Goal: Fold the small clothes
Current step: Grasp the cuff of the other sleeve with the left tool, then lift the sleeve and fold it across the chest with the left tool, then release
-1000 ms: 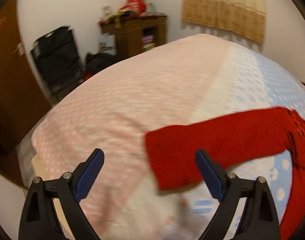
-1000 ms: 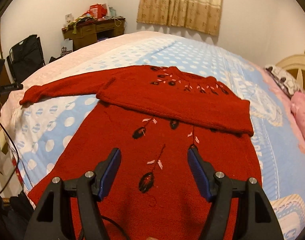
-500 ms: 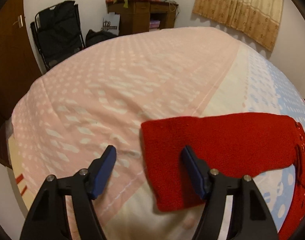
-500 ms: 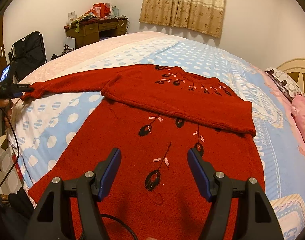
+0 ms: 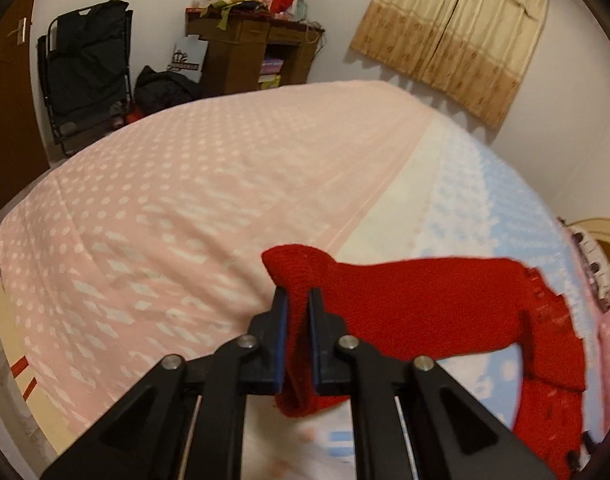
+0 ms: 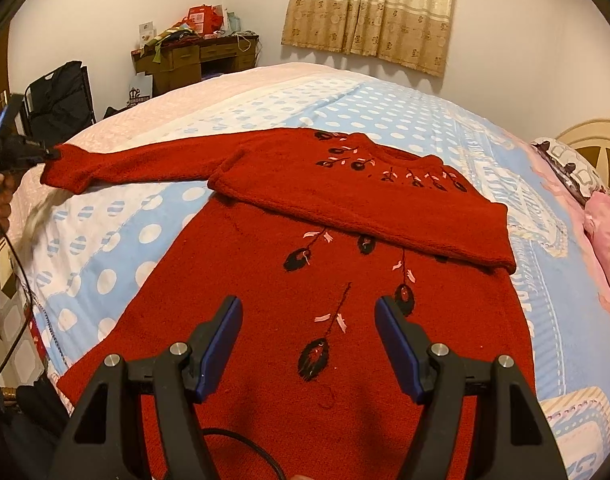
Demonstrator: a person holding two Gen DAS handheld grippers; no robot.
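A small red knitted sweater (image 6: 345, 264) with dark embroidered leaves lies flat on the bed, its right sleeve folded across the chest. Its left sleeve (image 6: 137, 162) stretches out to the left. My left gripper (image 5: 297, 300) is shut on the cuff of that sleeve (image 5: 405, 304) and lifts it slightly off the bedspread; it also shows in the right wrist view (image 6: 21, 152) at the cuff. My right gripper (image 6: 309, 320) is open and empty, hovering above the sweater's lower body.
The bed has a pink and blue dotted bedspread (image 5: 185, 208). A wooden desk (image 5: 257, 56) and a black folding chair (image 5: 89, 68) stand by the far wall. Pillows (image 6: 601, 216) lie at the right. A cable (image 6: 241, 448) runs under my right gripper.
My left gripper moved onto the sleeve cuff, closed on it and raised it. My right gripper stayed open over the sweater's body.
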